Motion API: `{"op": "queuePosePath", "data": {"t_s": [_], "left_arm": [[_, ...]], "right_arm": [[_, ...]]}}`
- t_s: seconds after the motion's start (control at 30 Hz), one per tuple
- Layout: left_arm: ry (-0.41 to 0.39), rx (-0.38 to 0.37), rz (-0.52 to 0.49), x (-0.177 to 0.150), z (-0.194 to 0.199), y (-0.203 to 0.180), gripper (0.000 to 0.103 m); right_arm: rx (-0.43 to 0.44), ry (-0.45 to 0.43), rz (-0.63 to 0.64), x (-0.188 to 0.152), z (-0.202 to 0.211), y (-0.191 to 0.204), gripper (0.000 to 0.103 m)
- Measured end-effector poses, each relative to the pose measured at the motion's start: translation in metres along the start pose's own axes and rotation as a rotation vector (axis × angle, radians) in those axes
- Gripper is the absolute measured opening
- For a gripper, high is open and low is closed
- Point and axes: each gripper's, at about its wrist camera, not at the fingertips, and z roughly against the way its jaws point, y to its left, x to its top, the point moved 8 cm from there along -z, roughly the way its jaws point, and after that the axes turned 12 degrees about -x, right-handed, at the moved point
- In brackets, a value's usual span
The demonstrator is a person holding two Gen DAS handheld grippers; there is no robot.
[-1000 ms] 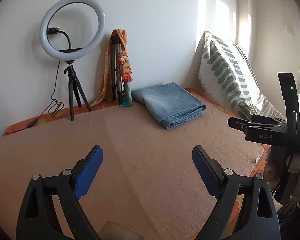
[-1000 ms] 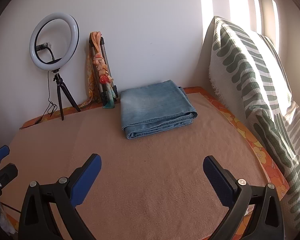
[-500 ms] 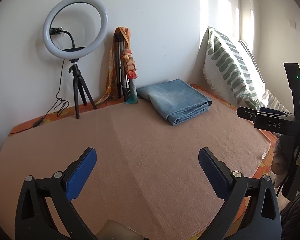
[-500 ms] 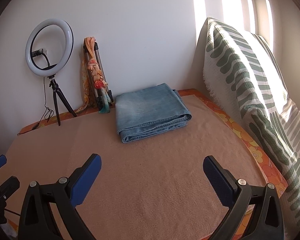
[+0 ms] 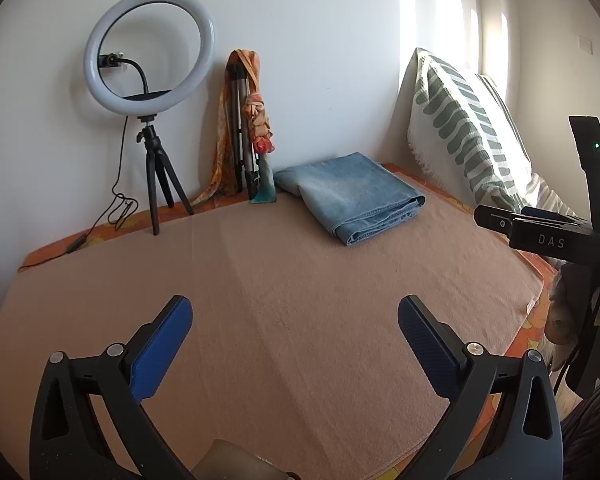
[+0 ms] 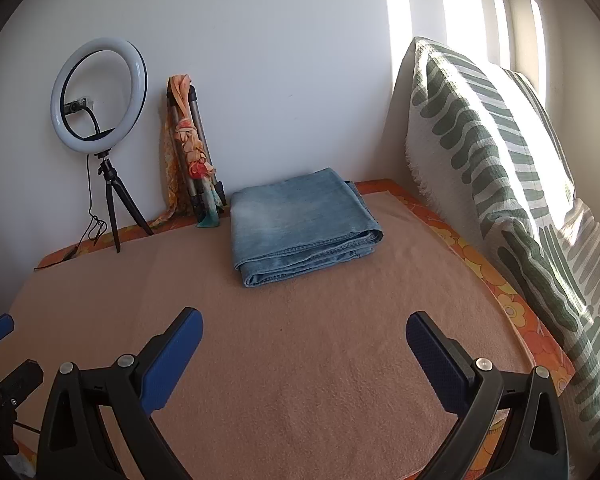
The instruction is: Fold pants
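From your left wrist camera, the left gripper [image 5: 294,320] stands with its jaws spread wide and nothing between them, over the bare near part of the bed [image 5: 260,300]. The pants [image 5: 352,196] lie well apart from you, at the far edge of the bed toward its right corner, already a squared denim packet of several layers. To your right, the right gripper [image 5: 532,226] juts in over the bed's right edge.

From your right wrist camera, the right gripper [image 6: 304,338] also has its jaws wide apart and empty. The pants [image 6: 300,222] sit straight ahead near the far edge, their thick hemmed edges stacked toward you and the smooth fold along the left side.

The fold looks finished, so I judge the risk now lies in meddling. If you reach in again and pinch only the top layer, the stack will peel open. Denim is stiff and heavy (it holds a crease, but a thick bundle tends to spring back), so a nudge at the loose hem corner could slide the layers askew. The blanket [image 6: 300,380] is a fuzzy, peach fleece with some drag; pulling the packet across it may rumple the bottom layer. A sweep toward the far edge could also knock the ring light [image 6: 98,98] on its thin tripod, or the folded tripod [image 6: 188,152] draped with a silky orange scarf leaning on the wall just left of the pants. The waffle-weave pillow [image 6: 496,152] with green stripes props against the right edge.
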Motion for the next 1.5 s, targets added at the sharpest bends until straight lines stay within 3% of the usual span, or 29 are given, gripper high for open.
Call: {"op": "queuePosePath", "data": {"t_s": [1.5], "left_arm": [[-0.001, -0.027, 0.003, 0.0003, 0.001, 0.0027, 0.102]], "right_arm": [[0.009, -0.005, 0.01, 0.0003, 0.0027, 0.0058, 0.103]]}}
